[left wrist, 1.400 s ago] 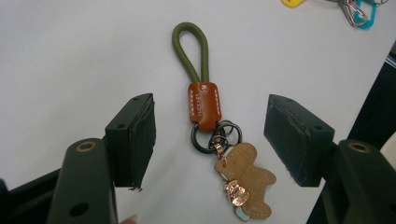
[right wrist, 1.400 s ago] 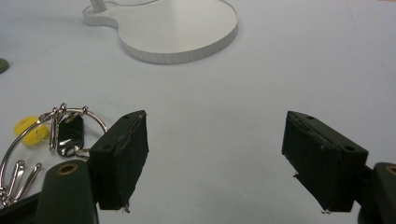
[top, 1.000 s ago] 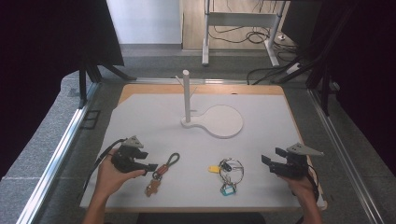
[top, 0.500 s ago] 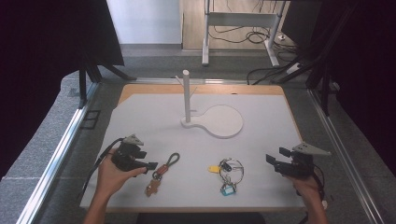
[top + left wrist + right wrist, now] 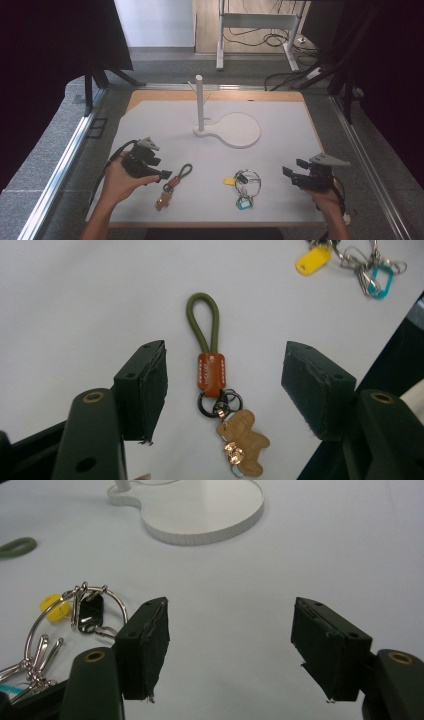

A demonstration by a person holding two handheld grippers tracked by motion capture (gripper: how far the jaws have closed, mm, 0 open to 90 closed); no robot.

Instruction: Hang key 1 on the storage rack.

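the keychain [image 5: 218, 390] lies flat on the desk [image 5: 300, 130], its green loop pointing away from the person and its brown bear charm nearest them. in the left gripper view it sits between the two jaws of the left hand-held gripper [image 5: 222, 390], which stand wide apart and touch nothing.

compared with a second ago, the left hand-held gripper [image 5: 162, 175] has come up a little off the desk and now looks down on the keychain, jaws straddling it. that reads as lining up for a pick, with the cord or the leather tab the likely place to close on; the grasp itself is not yet made.

the key ring [image 5: 245, 187], with its yellow tag and teal clip, lies well apart to the right, untouched. the right hand-held gripper [image 5: 290, 175] rests near the desk's right edge. its jaws have just closed a touch but are still wide, with nothing between them. farther off stands the white stand [image 5: 200, 107] with its round base.

hard to tell: how high the left jaws hang above the keychain. the key ring is cut off at the left edge of the right gripper view, and the stand's post is cropped there too.
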